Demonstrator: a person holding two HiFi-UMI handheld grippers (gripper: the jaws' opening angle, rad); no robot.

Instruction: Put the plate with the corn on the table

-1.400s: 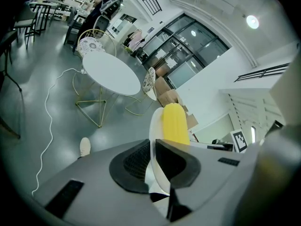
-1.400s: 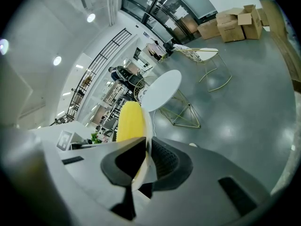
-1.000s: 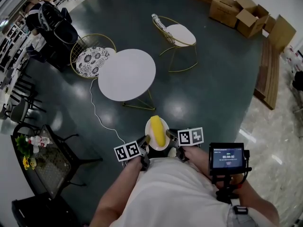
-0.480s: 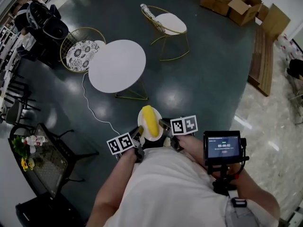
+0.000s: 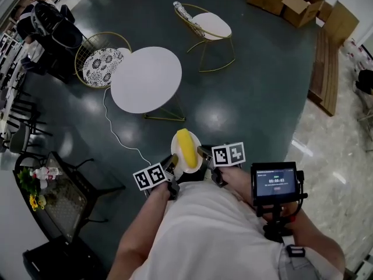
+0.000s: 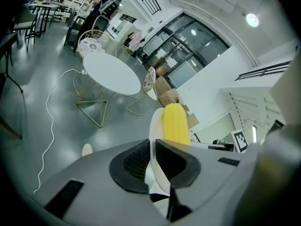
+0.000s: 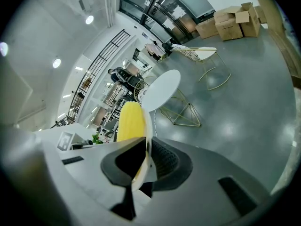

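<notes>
The plate (image 5: 174, 147) is held in the air in front of the person's body, above the dark floor (image 5: 250, 98), with the corn (image 5: 186, 148) lying on it. The left gripper (image 5: 173, 164) is clamped on the plate's left rim and the right gripper (image 5: 203, 153) is clamped on its right rim. Each gripper view shows the thin white rim pinched between the two dark jaw pads. The grips are on opposite edges, so the plate is supported on both sides and appears roughly level. The corn's long axis points away from the person, across the line that joins the two grippers. It rests loose on the plate; neither gripper touches it. The round white table (image 5: 145, 79) stands ahead and to the left of the plate, well apart from it, with bare floor between them. The left gripper is on the side nearer the table. The tabletop is bare. A patterned chair (image 5: 108, 67) stands just beyond its far left edge, and a second chair (image 5: 211, 29) stands well to the right. The placement is judged not yet begun: the plate must travel forward and leftward over the near edge of the table. Keep both grips level, because the corn could roll sideways.
</notes>
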